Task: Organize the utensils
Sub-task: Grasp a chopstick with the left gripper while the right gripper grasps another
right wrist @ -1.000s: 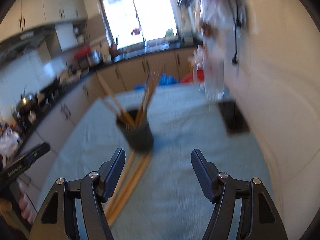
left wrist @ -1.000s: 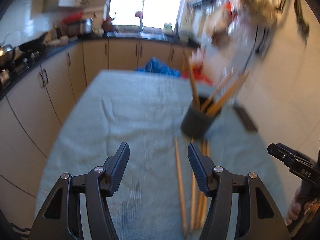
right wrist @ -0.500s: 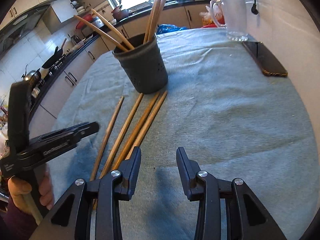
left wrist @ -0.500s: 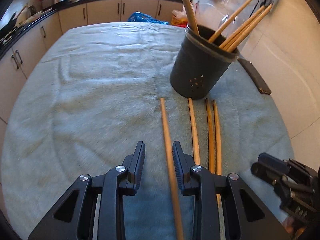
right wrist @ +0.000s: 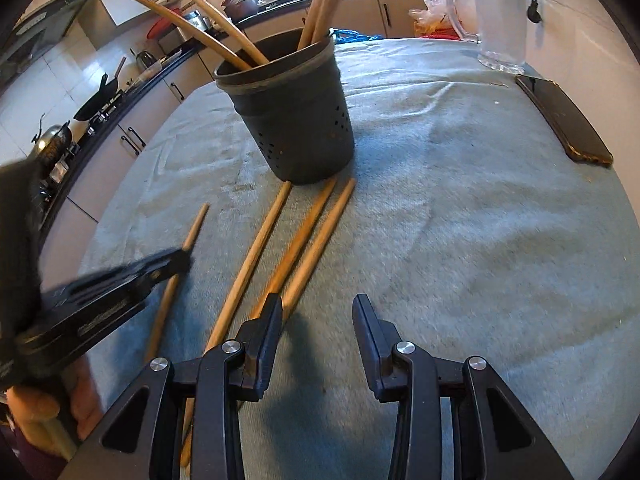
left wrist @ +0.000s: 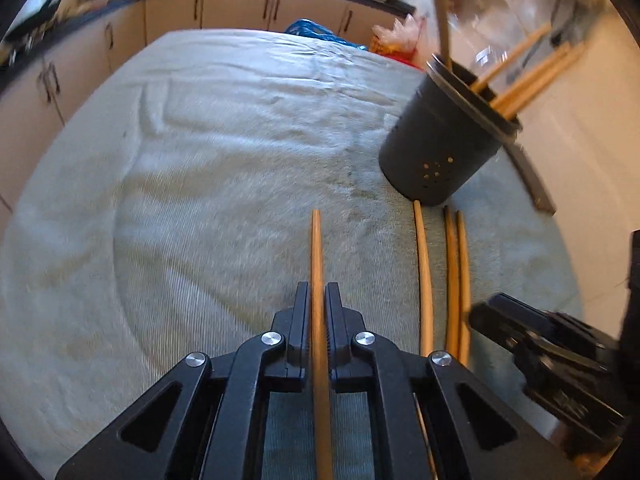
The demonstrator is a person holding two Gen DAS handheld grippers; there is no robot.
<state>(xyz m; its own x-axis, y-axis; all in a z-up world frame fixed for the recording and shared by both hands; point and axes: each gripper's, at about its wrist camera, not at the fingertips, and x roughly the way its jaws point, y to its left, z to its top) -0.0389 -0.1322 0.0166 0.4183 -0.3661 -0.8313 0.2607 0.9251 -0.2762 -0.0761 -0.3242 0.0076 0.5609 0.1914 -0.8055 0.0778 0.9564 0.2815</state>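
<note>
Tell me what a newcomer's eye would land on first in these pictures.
First, the left tool, shut on a wooden stick that lies on the grey-green cloth and points away from the camera. Next, the dark perforated holder standing mid-table with several sticks fanning out of it, and three more loose sticks lying side by side in front of it. The right tool hangs open beside their near ends.

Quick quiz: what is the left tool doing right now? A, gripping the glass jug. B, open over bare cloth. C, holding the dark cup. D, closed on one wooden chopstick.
D: the left tool is closed on the leftmost chopstick lying on the cloth.
</note>
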